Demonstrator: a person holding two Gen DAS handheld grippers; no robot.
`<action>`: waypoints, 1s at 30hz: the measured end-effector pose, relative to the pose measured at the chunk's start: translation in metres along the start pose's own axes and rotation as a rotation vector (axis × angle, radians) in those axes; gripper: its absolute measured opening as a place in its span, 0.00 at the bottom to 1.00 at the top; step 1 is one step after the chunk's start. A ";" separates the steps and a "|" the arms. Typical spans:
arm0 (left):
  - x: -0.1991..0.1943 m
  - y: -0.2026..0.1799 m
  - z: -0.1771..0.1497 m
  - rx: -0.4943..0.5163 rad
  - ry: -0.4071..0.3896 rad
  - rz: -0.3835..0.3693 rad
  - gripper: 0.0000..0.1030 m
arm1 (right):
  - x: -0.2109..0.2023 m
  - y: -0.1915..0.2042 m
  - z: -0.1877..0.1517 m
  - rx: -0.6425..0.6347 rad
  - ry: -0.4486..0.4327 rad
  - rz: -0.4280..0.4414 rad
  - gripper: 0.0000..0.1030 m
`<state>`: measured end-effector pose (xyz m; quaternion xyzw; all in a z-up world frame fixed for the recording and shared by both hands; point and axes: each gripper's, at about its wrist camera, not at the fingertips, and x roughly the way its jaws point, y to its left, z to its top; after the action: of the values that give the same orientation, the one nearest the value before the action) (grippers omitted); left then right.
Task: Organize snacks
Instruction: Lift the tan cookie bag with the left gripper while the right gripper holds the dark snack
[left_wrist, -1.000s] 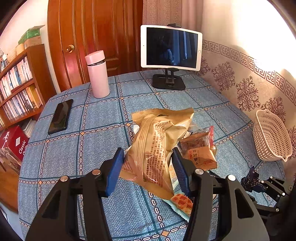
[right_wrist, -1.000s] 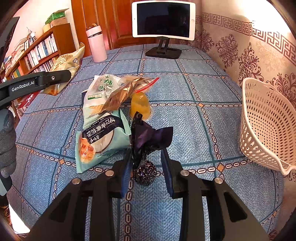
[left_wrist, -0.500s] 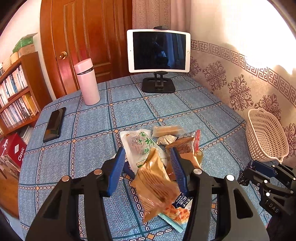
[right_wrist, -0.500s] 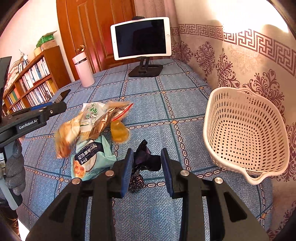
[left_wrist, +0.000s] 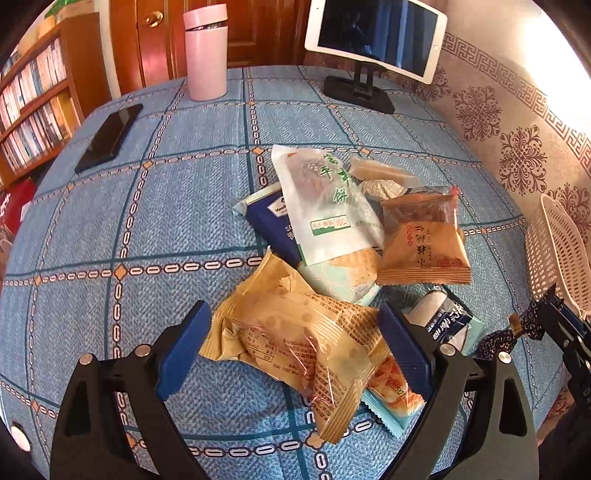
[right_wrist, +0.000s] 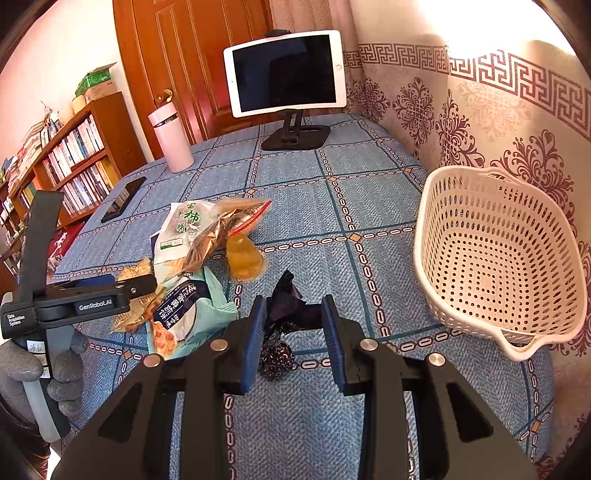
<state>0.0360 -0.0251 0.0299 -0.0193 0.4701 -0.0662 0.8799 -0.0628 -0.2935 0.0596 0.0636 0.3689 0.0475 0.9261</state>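
Left wrist view: left gripper (left_wrist: 295, 354), jaws just sprung wide, straddles the crinkly tan plastic snack packet (left_wrist: 295, 343) lying loose on the snack heap, liable to slide; right wrist view: right gripper (right_wrist: 293, 332), jaws clamped on the dark purple twisted-foil candy (right_wrist: 282, 325), well short of the empty white perforated plastic basket (right_wrist: 495, 258), wrapper apt to slip.

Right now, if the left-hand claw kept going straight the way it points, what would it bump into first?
Probably the crinkly tan plastic snack packet, lying between the left gripper's wide-open blue pads, which have just spread apart. Beyond it sits the pile of other snacks on the blue checked tablecloth.
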 end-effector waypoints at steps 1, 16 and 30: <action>0.001 0.001 0.000 -0.013 -0.002 0.000 0.92 | -0.001 0.001 0.000 -0.002 -0.001 0.000 0.30; 0.001 0.028 -0.014 -0.254 0.138 -0.072 0.94 | 0.000 0.004 -0.004 -0.005 0.003 0.017 0.30; 0.019 0.013 0.010 -0.279 0.127 -0.015 0.93 | -0.003 0.004 -0.006 0.000 -0.002 0.023 0.30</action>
<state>0.0561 -0.0150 0.0190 -0.1408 0.5295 -0.0078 0.8365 -0.0692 -0.2895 0.0575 0.0680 0.3672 0.0580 0.9258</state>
